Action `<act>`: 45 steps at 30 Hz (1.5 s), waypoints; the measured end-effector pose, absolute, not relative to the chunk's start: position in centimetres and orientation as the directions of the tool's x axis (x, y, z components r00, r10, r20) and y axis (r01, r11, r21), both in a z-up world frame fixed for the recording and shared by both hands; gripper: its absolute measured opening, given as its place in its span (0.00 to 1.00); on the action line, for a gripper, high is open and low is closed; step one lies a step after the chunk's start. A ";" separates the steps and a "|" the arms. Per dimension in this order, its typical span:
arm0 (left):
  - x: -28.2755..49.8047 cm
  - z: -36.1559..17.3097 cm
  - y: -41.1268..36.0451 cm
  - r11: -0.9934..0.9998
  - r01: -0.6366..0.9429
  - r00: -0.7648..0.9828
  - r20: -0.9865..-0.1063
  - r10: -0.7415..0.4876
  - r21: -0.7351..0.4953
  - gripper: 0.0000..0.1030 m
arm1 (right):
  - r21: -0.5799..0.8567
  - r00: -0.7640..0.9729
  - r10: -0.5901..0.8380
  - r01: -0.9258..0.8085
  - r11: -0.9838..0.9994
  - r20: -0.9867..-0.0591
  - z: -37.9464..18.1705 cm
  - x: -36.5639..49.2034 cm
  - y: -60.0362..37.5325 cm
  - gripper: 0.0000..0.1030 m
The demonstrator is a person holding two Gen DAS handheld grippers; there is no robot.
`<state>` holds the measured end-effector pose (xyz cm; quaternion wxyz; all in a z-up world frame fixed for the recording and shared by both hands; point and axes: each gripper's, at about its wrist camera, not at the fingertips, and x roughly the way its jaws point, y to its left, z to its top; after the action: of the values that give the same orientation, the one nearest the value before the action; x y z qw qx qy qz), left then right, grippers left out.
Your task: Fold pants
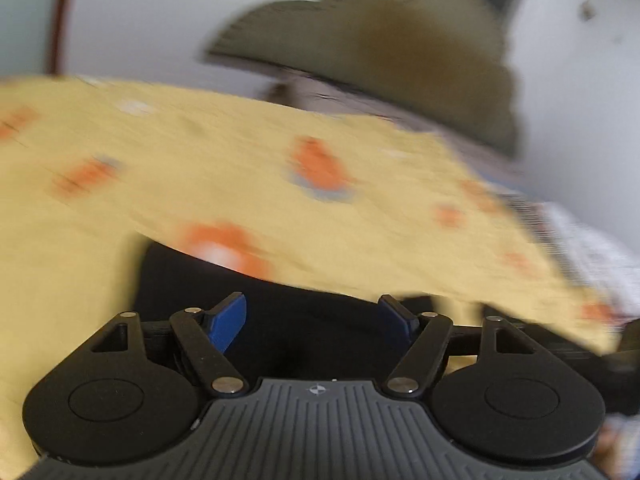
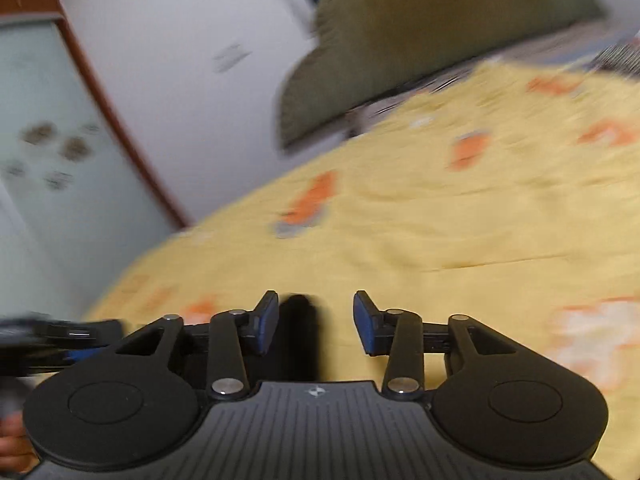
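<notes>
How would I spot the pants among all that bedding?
Start from the yellow bedspread with orange prints. The pants lie on it just ahead of the left gripper, whose jaws stand open. They are the only plain black cloth there.

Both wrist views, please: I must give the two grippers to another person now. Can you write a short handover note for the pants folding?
Left gripper: jaws open, no cloth pinched; dark black fabric, probably the pants, lies directly under and between the fingers.
Right gripper: jaws open, nothing pinched; a dark edge of the same fabric shows near its left finger.
The pants rest on the yellow bedspread with orange prints; an olive green pillow sits at the far end.
Done: cannot tell; views are blurred and show little of the pants.
Left: grasp the fabric again and check the fold.
</notes>
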<state>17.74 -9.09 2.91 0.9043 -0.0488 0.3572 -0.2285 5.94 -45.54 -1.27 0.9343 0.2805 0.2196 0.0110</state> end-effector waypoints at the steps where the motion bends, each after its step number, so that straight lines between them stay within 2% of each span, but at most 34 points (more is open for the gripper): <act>1: 18.7 2.8 -8.6 0.908 0.362 0.649 -0.642 -0.409 -0.212 0.72 | 0.563 0.896 0.196 0.071 0.823 -0.399 -1.5 7.0 -45.4 0.40; 3: 20.3 2.3 -8.1 0.921 0.352 0.654 -0.659 -0.370 -0.167 0.74 | 0.600 0.869 0.265 0.044 0.799 -0.417 -2.2 9.4 -45.0 0.40; 6: 22.1 1.1 -8.3 0.930 0.343 0.642 -0.689 -0.336 -0.134 0.74 | 0.584 0.837 0.283 0.054 0.810 -0.469 -3.2 12.2 -44.1 0.39; 7: 22.5 0.5 -8.4 0.930 0.343 0.635 -0.697 -0.332 -0.131 0.74 | 0.584 0.831 0.291 0.050 0.810 -0.475 -3.4 12.8 -43.9 0.32; 8: 22.9 -0.1 -8.7 0.930 0.345 0.628 -0.706 -0.328 -0.125 0.74 | 0.576 0.829 0.294 0.042 0.816 -0.476 -3.5 13.1 -43.7 0.17; 10: 23.3 -1.0 -9.1 0.932 0.345 0.627 -0.711 -0.319 -0.113 0.74 | 0.509 0.842 0.233 0.056 0.859 -0.487 -3.0 12.4 -43.3 0.12; 12: 23.7 -2.1 -9.4 0.934 0.344 0.631 -0.711 -0.310 -0.102 0.75 | 0.442 0.855 0.155 0.094 0.892 -0.495 -2.5 11.6 -43.4 0.10; 14: 23.7 -2.6 -9.4 0.939 0.335 0.631 -0.720 -0.289 -0.083 0.75 | 0.443 0.845 0.154 0.106 0.890 -0.512 -3.0 12.0 -43.9 0.11; 17: 22.6 -2.1 -9.7 0.937 0.346 0.649 -0.707 -0.280 -0.053 0.76 | 0.422 0.826 0.156 0.107 0.900 -0.542 -3.6 12.0 -43.6 0.15; 18: 21.9 -1.6 -9.4 0.931 0.359 0.648 -0.701 -0.298 -0.064 0.76 | 0.427 0.829 0.149 0.116 0.897 -0.539 -3.3 11.5 -43.7 0.22; 20: 20.3 -0.7 -8.8 0.923 0.373 0.642 -0.692 -0.331 -0.095 0.76 | 0.416 0.852 0.090 0.157 0.895 -0.516 -2.5 9.9 -44.0 0.30; 22: 18.4 -0.1 -8.2 0.908 0.397 0.631 -0.680 -0.374 -0.132 0.78 | 0.332 0.863 0.018 0.175 0.927 -0.505 -1.1 7.8 -43.3 0.33; 26: 15.7 -0.9 -8.2 0.876 0.461 0.571 -0.709 -0.413 -0.139 0.80 | 0.217 0.832 0.162 -0.052 0.975 -0.530 -0.3 5.3 -39.1 0.32; 28: 15.2 -2.4 -8.6 0.876 0.473 0.562 -0.735 -0.380 -0.091 0.80 | 0.118 0.795 0.143 -0.091 0.989 -0.589 -1.5 5.3 -37.3 0.31; 29: 15.1 -3.2 -8.7 0.884 0.464 0.572 -0.743 -0.347 -0.056 0.80 | 0.039 0.791 0.081 -0.073 0.997 -0.606 -2.3 5.4 -36.9 0.35; 30: 14.8 -3.3 -8.7 0.887 0.459 0.581 -0.739 -0.341 -0.049 0.79 | 0.017 0.793 0.053 -0.054 0.998 -0.607 -2.6 5.4 -36.9 0.48; 31: 14.6 -2.9 -8.4 0.891 0.451 0.584 -0.737 -0.340 -0.053 0.79 | 0.036 0.797 0.036 -0.018 0.999 -0.604 -2.4 5.3 -37.3 0.51; 34: 13.3 -1.4 -7.3 0.882 0.457 0.571 -0.723 -0.388 -0.113 0.81 | 0.038 0.835 0.008 0.015 0.999 -0.551 -0.9 3.7 -37.0 0.51; 36: 12.4 -1.5 -7.1 0.868 0.480 0.542 -0.734 -0.409 -0.129 0.82 | 0.042 0.843 0.051 -0.034 0.999 -0.536 -0.4 2.8 -36.3 0.51; 38: 11.7 -2.6 -7.1 0.861 0.499 0.534 -0.748 -0.395 -0.098 0.83 | 0.042 0.824 0.089 -0.079 0.996 -0.559 -0.9 2.8 -35.5 0.49; 41: 10.2 -2.9 -6.4 0.879 0.476 0.591 -0.730 -0.343 -0.028 0.83 | -0.042 0.791 0.007 -0.042 0.998 -0.612 -2.6 3.2 -35.0 0.50; 45: 9.5 -1.7 -3.2 0.903 0.409 0.575 -0.733 -0.363 -0.127 0.83 | 0.013 0.819 0.027 -0.023 1.000 -0.573 -1.2 1.9 -34.9 0.50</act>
<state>9.49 -3.16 -1.70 0.8870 0.0282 0.4062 -0.2178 1.93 -34.92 -1.23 0.9537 0.0028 0.3005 0.0131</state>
